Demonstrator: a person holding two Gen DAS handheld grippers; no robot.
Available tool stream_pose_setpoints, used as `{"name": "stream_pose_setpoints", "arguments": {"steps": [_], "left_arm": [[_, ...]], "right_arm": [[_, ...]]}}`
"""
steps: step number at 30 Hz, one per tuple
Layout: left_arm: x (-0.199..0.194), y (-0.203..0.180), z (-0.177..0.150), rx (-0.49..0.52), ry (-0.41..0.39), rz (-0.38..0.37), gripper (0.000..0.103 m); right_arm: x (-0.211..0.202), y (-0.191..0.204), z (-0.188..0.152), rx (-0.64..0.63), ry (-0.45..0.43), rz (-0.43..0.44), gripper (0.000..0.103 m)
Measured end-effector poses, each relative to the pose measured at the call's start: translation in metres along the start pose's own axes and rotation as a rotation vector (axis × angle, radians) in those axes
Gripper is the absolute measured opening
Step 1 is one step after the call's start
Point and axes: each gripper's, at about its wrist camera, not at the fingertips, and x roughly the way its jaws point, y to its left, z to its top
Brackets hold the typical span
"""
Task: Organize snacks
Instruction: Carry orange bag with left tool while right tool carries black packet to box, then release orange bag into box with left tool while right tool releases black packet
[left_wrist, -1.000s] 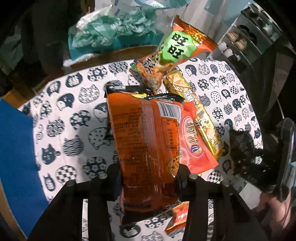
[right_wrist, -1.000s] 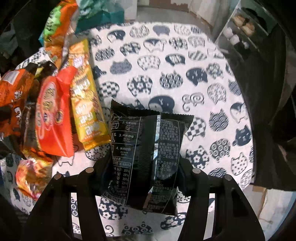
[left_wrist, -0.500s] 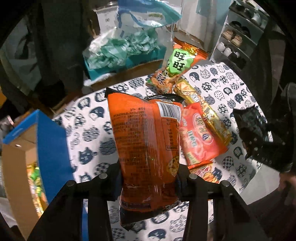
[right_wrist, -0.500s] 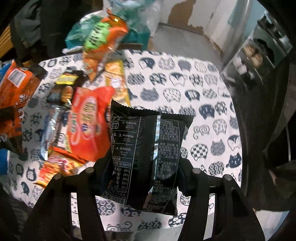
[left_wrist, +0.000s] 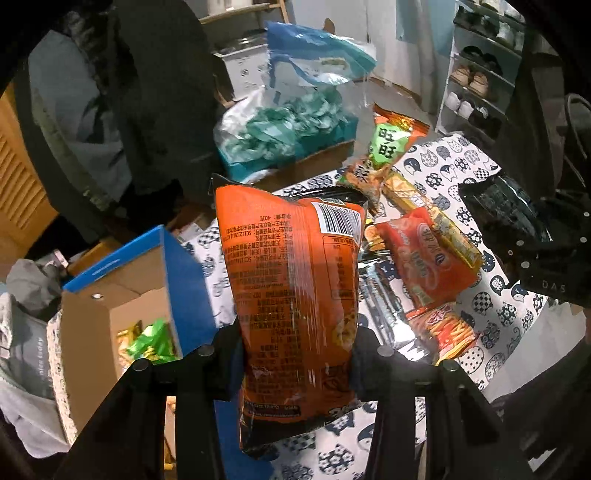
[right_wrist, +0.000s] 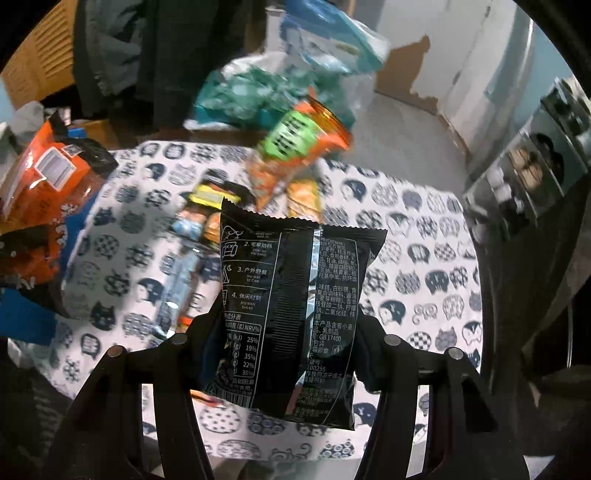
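Left gripper (left_wrist: 295, 354): jaws clamped on orange snack bag (left_wrist: 291, 295), frame centre. Right gripper (right_wrist: 286, 343): jaws clamped on black snack packet (right_wrist: 291, 306), centre. Blue cardboard box (left_wrist: 184, 280): lower left.

Each camera sits on its own gripper, very near the snack bag it carries, and looks steeply down from above at the same cat-print table (left_wrist: 461, 173) (right_wrist: 413, 236), where both see the green-labelled packet (left_wrist: 384, 151) (right_wrist: 291, 136) at the far side.
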Motion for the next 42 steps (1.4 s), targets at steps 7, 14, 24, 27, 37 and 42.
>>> {"name": "stream_pose_setpoints", "arguments": {"steps": [7, 14, 24, 27, 37, 42], "left_arm": [[-0.022, 0.026, -0.011, -0.021, -0.032, 0.021, 0.045], [-0.035, 0.059, -0.024, -0.060, -0.056, 0.056, 0.045], [-0.041, 0.112, -0.049, -0.146, -0.058, 0.091, 0.045], [-0.041, 0.126, -0.055, -0.170, -0.055, 0.100, 0.045], [-0.038, 0.162, -0.079, -0.229, -0.039, 0.133, 0.045], [-0.031, 0.178, -0.091, -0.255, -0.018, 0.152, 0.045]], "right_arm": [[-0.018, 0.042, 0.017, -0.076, -0.042, 0.044, 0.057], [-0.030, 0.085, 0.034, -0.137, -0.068, 0.096, 0.057], [-0.040, 0.145, 0.055, -0.208, -0.090, 0.182, 0.057], [-0.042, 0.161, 0.060, -0.225, -0.094, 0.204, 0.057], [-0.041, 0.220, 0.076, -0.289, -0.100, 0.276, 0.057], [-0.037, 0.245, 0.082, -0.324, -0.098, 0.303, 0.057]]}}
